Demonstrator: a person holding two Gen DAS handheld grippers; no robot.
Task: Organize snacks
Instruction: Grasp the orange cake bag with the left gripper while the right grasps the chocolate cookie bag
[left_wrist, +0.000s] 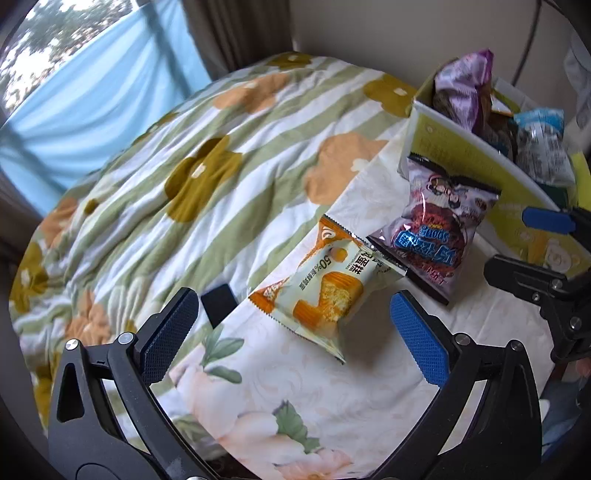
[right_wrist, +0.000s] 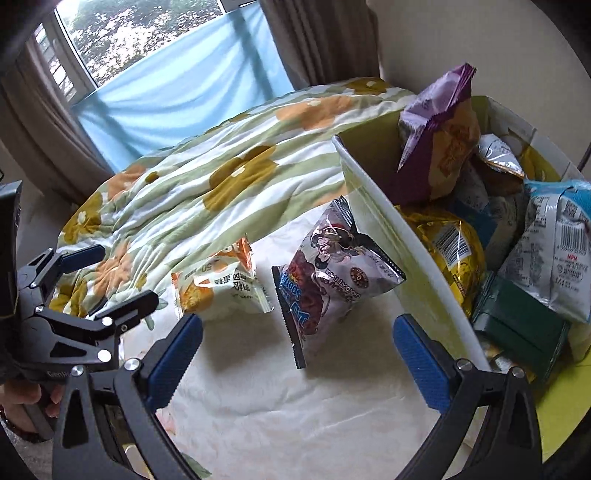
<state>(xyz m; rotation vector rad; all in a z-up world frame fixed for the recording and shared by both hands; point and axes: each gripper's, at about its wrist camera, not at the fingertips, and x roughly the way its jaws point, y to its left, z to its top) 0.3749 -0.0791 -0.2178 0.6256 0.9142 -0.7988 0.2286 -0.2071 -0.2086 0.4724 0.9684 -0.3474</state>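
Observation:
An orange and white cake packet (left_wrist: 325, 284) (right_wrist: 221, 284) lies on the floral sheet, just ahead of my left gripper (left_wrist: 293, 332), which is open and empty. A silver-purple chocolate snack bag (left_wrist: 439, 229) (right_wrist: 332, 273) leans beside the white wall of a yellow-green box (left_wrist: 476, 155) (right_wrist: 402, 236). My right gripper (right_wrist: 299, 354) is open and empty, just short of that bag. Each gripper shows in the other's view: the right gripper (left_wrist: 532, 251) near the box, the left gripper (right_wrist: 110, 280) by the quilt.
The box holds several snacks: a purple bag (right_wrist: 436, 140), a yellow bag (right_wrist: 454, 251), a white and blue bag (right_wrist: 554, 251), a dark green pack (right_wrist: 517, 325). A striped flowered quilt (left_wrist: 184, 177) is heaped at left. A small black block (left_wrist: 218, 302) lies by the packet. Behind stand curtains and a window.

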